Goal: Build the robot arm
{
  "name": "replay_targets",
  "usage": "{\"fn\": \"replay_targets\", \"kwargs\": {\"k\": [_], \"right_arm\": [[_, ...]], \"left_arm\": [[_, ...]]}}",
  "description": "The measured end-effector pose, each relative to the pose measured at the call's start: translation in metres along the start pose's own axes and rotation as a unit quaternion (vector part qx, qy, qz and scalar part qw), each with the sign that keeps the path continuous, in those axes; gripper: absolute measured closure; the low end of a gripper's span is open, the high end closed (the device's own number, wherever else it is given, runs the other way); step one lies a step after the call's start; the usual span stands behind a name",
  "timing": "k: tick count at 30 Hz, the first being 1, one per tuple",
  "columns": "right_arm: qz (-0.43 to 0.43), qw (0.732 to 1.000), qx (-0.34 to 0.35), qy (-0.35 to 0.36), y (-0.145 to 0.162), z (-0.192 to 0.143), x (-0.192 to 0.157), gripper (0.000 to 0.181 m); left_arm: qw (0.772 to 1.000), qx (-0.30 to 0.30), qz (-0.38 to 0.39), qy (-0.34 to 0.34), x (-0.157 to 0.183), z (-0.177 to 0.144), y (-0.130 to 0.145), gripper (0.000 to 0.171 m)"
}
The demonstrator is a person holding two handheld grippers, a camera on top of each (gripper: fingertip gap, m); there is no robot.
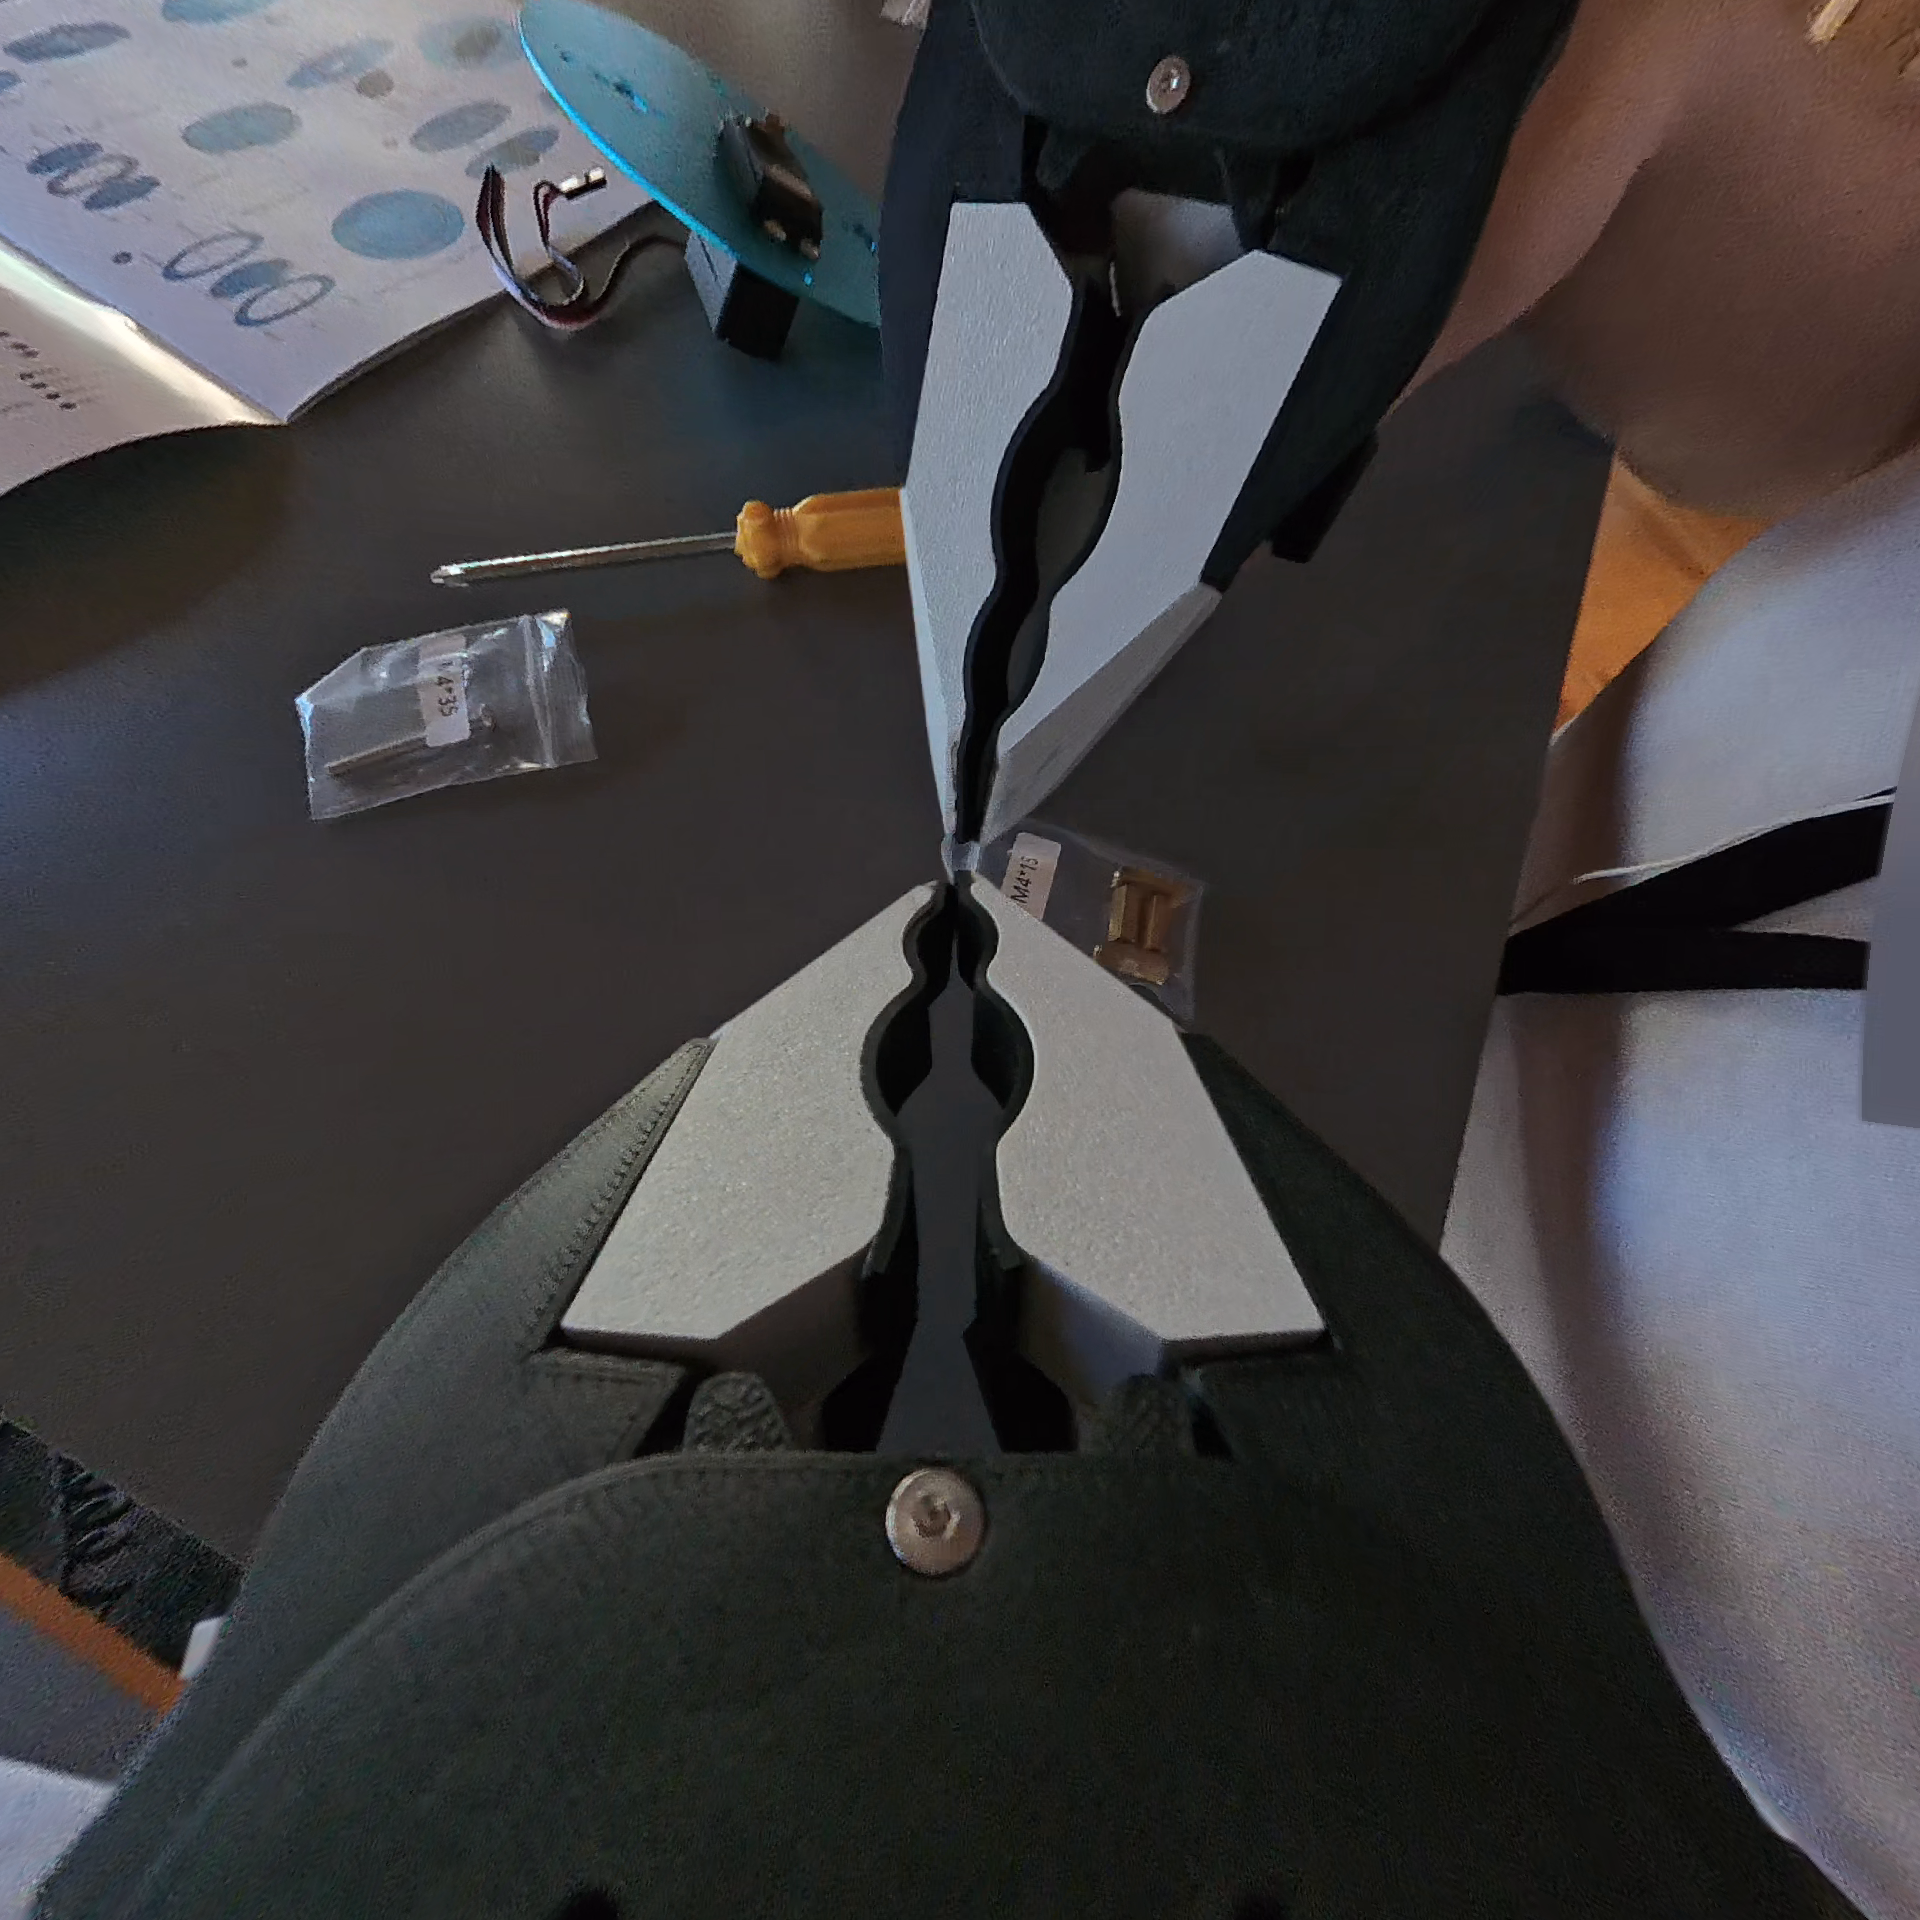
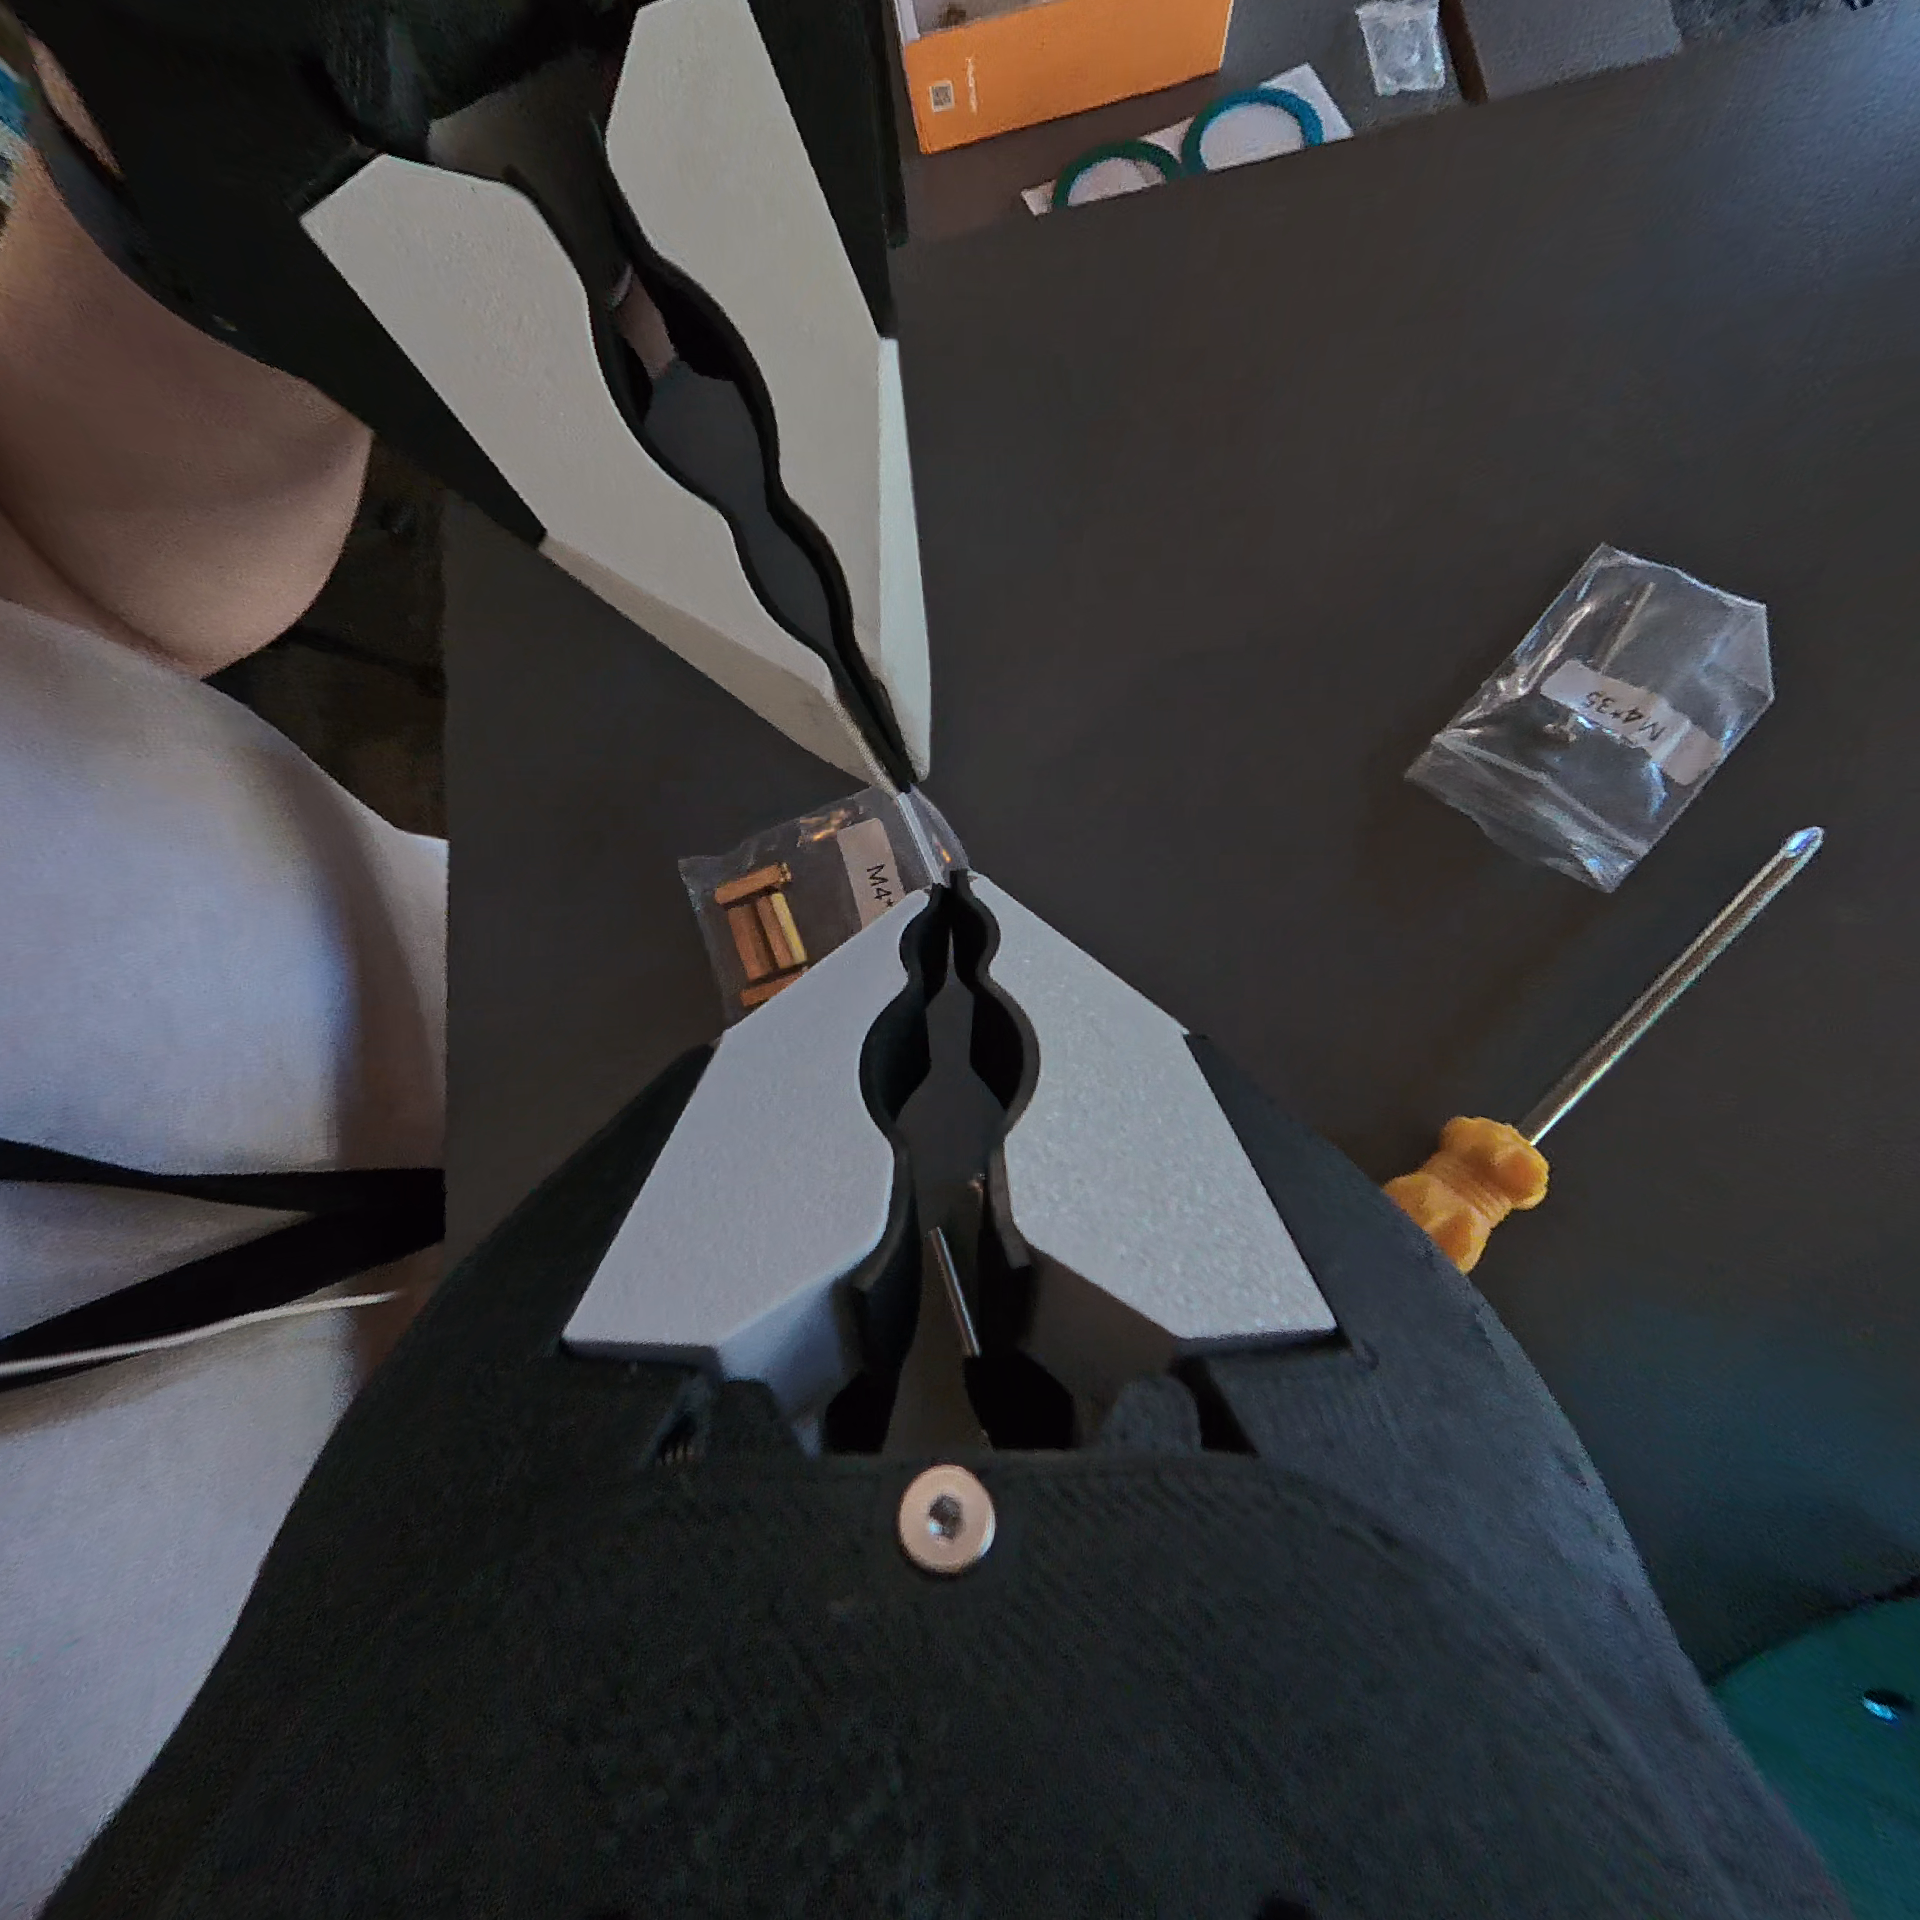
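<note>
A small clear zip bag point(image 1: 1117, 920) with brass standoffs and a white label hangs over the dark table point(image 1: 520, 987). My left gripper point(image 1: 954, 889) is shut on the bag's top strip from below in the left wrist view. My right gripper point(image 1: 966, 831) comes in from above, tip to tip with it, and is shut on the same strip. In the right wrist view the right gripper point(image 2: 951, 883) pinches the strip at the bag's point(image 2: 779, 904) corner. The left gripper point(image 2: 902, 777) pinches it just beyond.
An orange-handled screwdriver point(image 1: 665, 540) and a second clear bag of dark screws point(image 1: 447, 707) lie on the table. A teal disc with a servo point(image 1: 717, 177) and an open booklet point(image 1: 208, 208) are farther off. An orange box point(image 2: 1060, 73) and teal rings point(image 2: 1247, 125) sit at the far edge. A person in white point(image 2: 156, 935) is close. The grippers are tip to tip, or close to it.
</note>
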State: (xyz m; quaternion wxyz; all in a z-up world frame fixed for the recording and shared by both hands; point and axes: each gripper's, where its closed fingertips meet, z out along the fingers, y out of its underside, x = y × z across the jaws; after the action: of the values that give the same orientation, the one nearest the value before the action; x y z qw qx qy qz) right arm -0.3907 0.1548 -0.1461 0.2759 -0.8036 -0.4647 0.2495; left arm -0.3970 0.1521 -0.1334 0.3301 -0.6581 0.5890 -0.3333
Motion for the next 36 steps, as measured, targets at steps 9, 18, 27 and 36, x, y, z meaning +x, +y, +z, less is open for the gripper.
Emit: {"fn": "replay_targets", "kwargs": {"k": [9,18,27,36], "right_arm": [[0.019,0.996,-0.004,-0.089,0.002,-0.007,-0.014,0.181],[0.118,0.988,0.058,-0.084,-0.012,-0.021,-0.005,0.181],[0.044,0.994,0.055,-0.080,-0.012,-0.019,-0.014,0.180],[0.055,0.988,0.096,-0.108,-0.026,-0.039,-0.010,0.171]], "left_arm": [[0.999,0.027,0.028,0.030,0.012,-0.005,-0.012,0.171],[0.995,0.080,-0.043,-0.043,-0.004,-0.028,-0.033,0.141],[0.993,0.070,-0.049,0.084,0.014,-0.009,-0.015,0.171],[0.996,0.042,-0.015,0.081,0.014,-0.008,-0.007,0.171]]}}
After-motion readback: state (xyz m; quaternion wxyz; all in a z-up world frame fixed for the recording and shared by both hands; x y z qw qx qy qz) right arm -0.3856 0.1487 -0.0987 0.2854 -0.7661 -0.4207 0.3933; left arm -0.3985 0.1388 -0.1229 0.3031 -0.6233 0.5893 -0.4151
